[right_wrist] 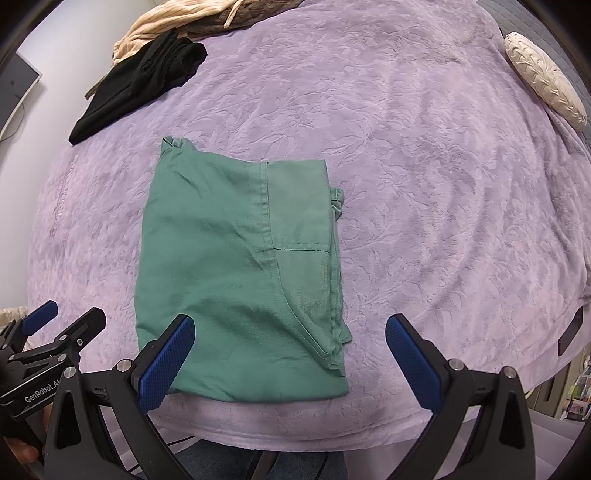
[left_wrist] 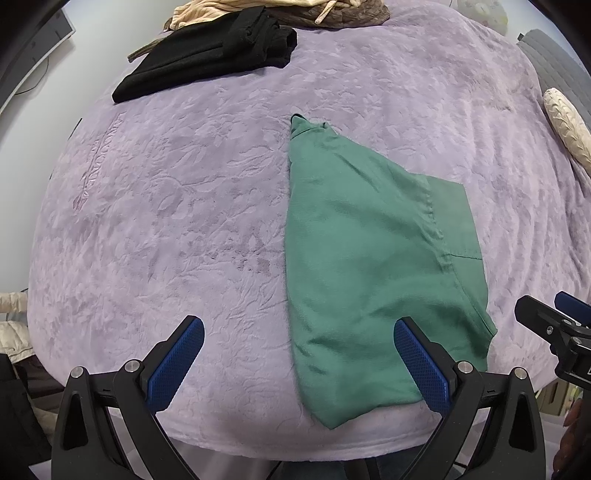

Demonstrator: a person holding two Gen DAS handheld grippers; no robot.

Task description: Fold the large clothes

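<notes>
A green garment (left_wrist: 369, 266) (right_wrist: 236, 266) lies folded into a rough rectangle on the lilac blanket (left_wrist: 166, 206) (right_wrist: 424, 184), close to the near edge. My left gripper (left_wrist: 299, 354) is open and empty, hovering over the near edge; its right finger overlaps the garment's near part. My right gripper (right_wrist: 290, 350) is open too, with nothing between its pads, above the garment's near right corner. Each gripper shows at the side of the other's view: the right gripper (left_wrist: 554, 325) and the left gripper (right_wrist: 55, 325).
A folded black garment (left_wrist: 207, 55) (right_wrist: 140, 77) lies at the far left of the bed, with beige and brown clothes (left_wrist: 288, 11) (right_wrist: 192, 18) piled behind it. A cream cushion (left_wrist: 569, 125) (right_wrist: 546, 77) sits at the far right edge.
</notes>
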